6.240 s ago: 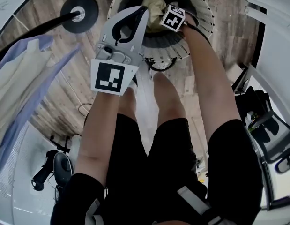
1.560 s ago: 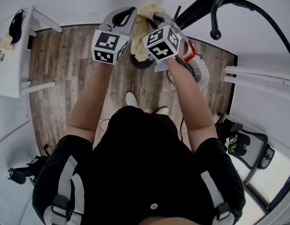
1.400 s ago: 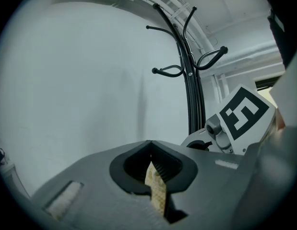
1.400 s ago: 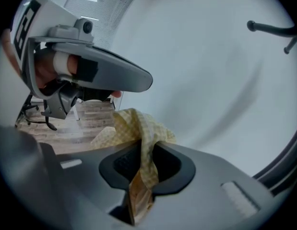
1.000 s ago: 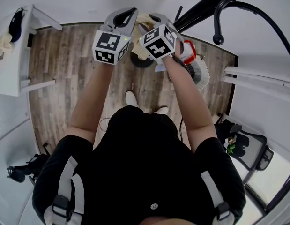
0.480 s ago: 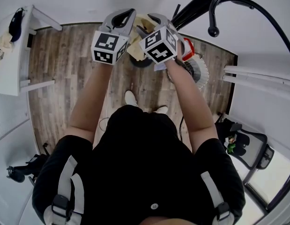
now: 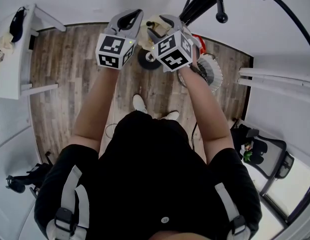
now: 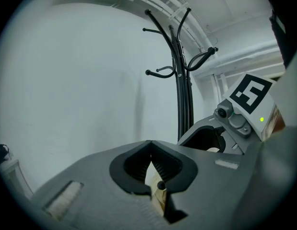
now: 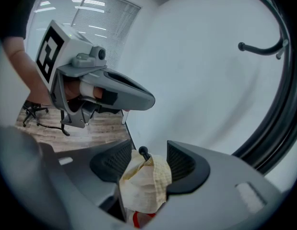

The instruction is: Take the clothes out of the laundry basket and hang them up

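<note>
Only partly visible — cream garment (image 9: 144,186)

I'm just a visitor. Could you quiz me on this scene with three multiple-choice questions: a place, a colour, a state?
1. Where is the white laundry basket? A on the wood floor; B on a shelf; C in the person's lap.
2. What colour is the cloth? A blue; B pale yellow; C black.
3. The left gripper is: A wide open and empty; B shut on the cloth; C out of view.
Answers: 1 A, the head view shows it; 2 B, clear in the right gripper view; 3 B, its jaws pinch a thin fold.
</note>
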